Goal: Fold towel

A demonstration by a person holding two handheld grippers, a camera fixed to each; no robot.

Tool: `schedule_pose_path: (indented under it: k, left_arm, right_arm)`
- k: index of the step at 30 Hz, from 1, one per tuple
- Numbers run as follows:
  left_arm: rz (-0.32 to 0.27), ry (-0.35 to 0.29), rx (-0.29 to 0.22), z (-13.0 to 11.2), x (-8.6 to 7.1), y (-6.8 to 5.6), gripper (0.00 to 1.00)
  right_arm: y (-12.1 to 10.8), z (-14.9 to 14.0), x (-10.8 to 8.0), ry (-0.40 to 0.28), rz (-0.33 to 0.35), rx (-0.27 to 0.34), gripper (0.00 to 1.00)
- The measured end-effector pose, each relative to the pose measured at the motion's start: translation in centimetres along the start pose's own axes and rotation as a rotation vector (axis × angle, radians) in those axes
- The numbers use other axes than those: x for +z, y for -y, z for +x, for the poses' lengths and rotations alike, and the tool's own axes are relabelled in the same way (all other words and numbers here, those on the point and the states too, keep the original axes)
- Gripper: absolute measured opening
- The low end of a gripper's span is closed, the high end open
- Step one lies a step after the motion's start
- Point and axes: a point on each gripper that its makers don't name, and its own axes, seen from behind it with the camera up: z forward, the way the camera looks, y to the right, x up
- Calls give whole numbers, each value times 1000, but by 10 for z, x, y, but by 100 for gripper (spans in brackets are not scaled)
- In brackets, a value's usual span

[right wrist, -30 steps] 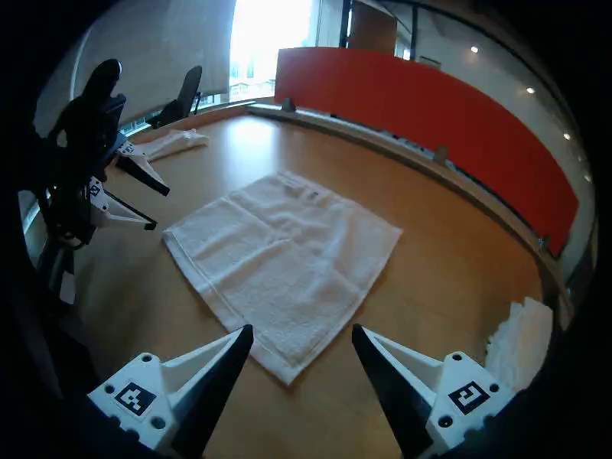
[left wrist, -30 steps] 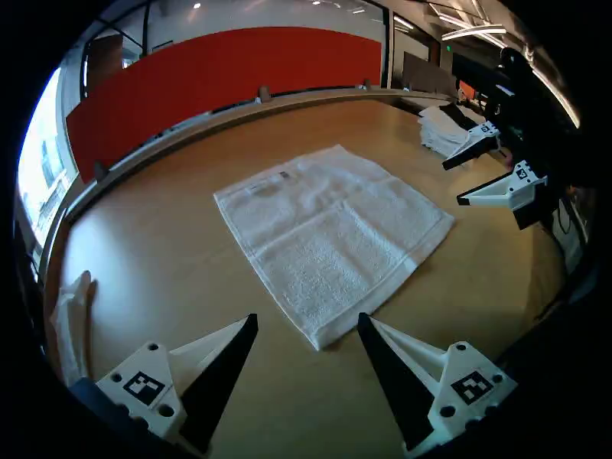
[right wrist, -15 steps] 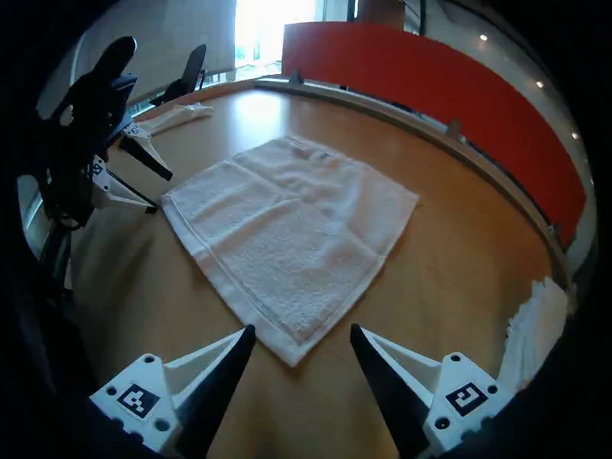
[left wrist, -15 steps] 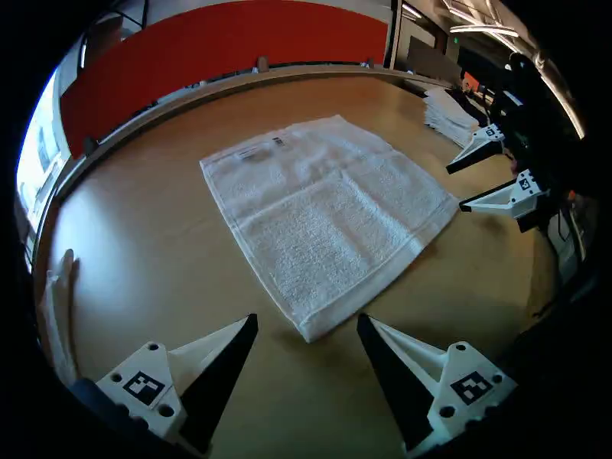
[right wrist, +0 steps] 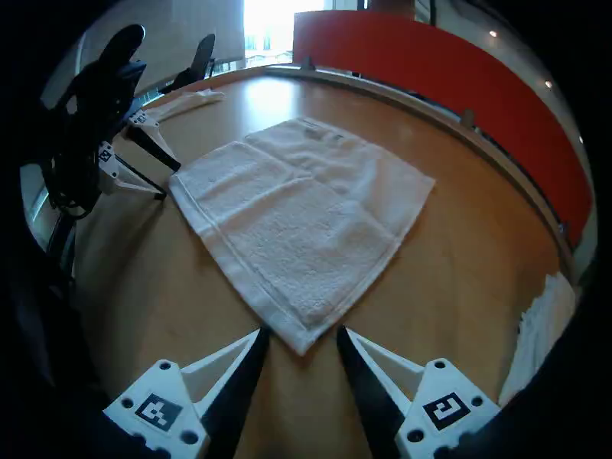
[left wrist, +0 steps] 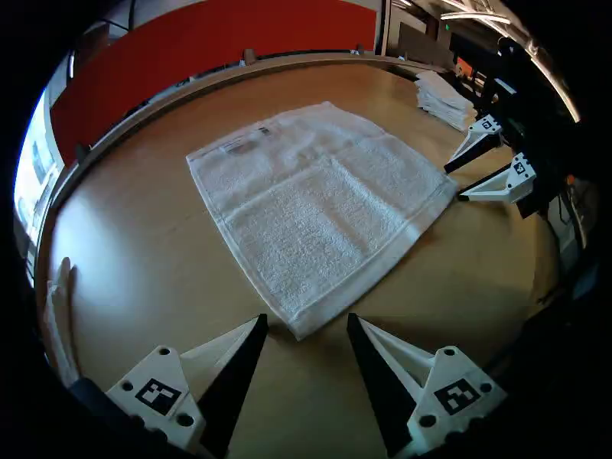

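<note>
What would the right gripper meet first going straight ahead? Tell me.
The near corner of the flat white terry towel, lying just between the right gripper's open fingertips on the wooden table. Its height is unclear, so it could skim over the cloth.

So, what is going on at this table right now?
A person holds a two-finger gripper in each hand over a white towel that lies flat on a wooden table. The left gripper is open, with one near corner of the towel between its fingers. The right gripper is open around the other near corner. Neither corner is clamped, and no fold has been made yet.
</note>
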Motion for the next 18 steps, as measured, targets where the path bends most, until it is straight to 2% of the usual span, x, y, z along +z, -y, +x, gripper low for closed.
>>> schedule_pose_path:
  k: [9,13,15,18]
  left_arm:
    - [12,7,-6,-1,1,0,72]
    - [14,11,-8,-1,0,1,55]
    - [17,14,-10,0,0,1,52]
    - [22,17,-16,0,0,2,34]
  right_arm:
    - [6,0,-1,-3,20,-11,43]
    - [7,0,0,-3,20,-10,41]
    - [7,0,0,-3,19,-7,39]
    - [7,0,0,-1,17,-1,32]
